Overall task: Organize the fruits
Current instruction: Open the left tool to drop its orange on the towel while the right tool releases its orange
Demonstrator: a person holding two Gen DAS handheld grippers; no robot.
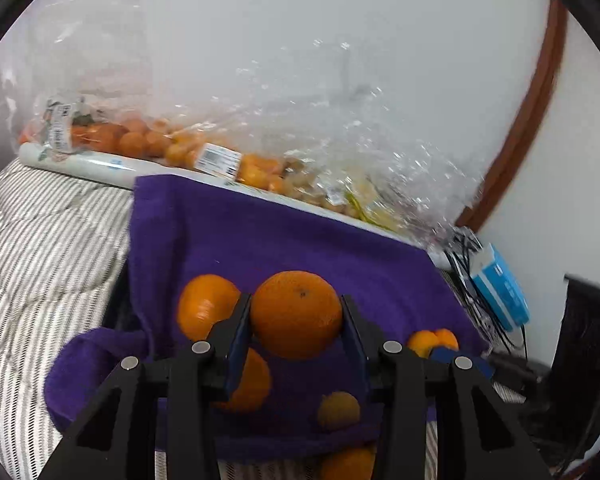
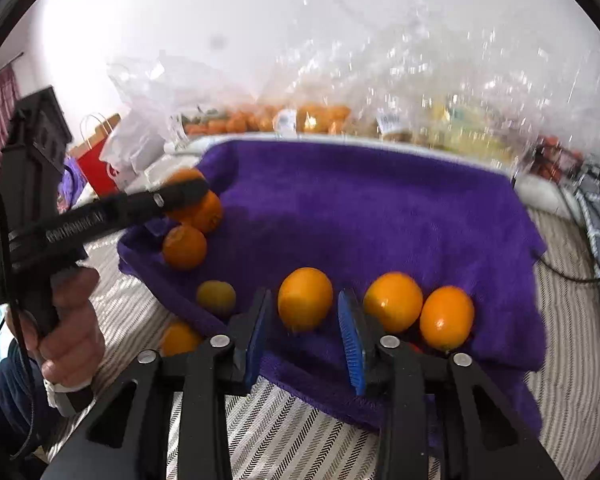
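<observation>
A purple towel [image 2: 380,216] is spread over a striped bed [image 2: 284,432], seemingly as a sorting mat that keeps round fruit from rolling away. The left gripper [image 1: 296,316] has its jaws clenched on a large orange [image 1: 296,314], the pads pressing both flanks, near the towel's left corner where another orange [image 1: 204,306] sits just beside it, so that corner looks like the spot for the big ones. In the right wrist view the right gripper [image 2: 304,316] straddles a smooth yellow-orange fruit [image 2: 305,298] lying on the towel near its front edge; the jaws stand released, a clear gap on the blue-pad side, so the fruit rests on the cloth rather than being held. Two matching fruits [image 2: 394,300] lie in a row to its right, which suggests like is being lined up with like. A small dull fruit [image 2: 216,298] sits nearer the towel's left edge. Along the far edge of the bed, clear plastic bags [image 1: 340,128] hold many small oranges [image 1: 140,142] and some yellowish produce too blurred to name, probably the stock yet to be sorted
</observation>
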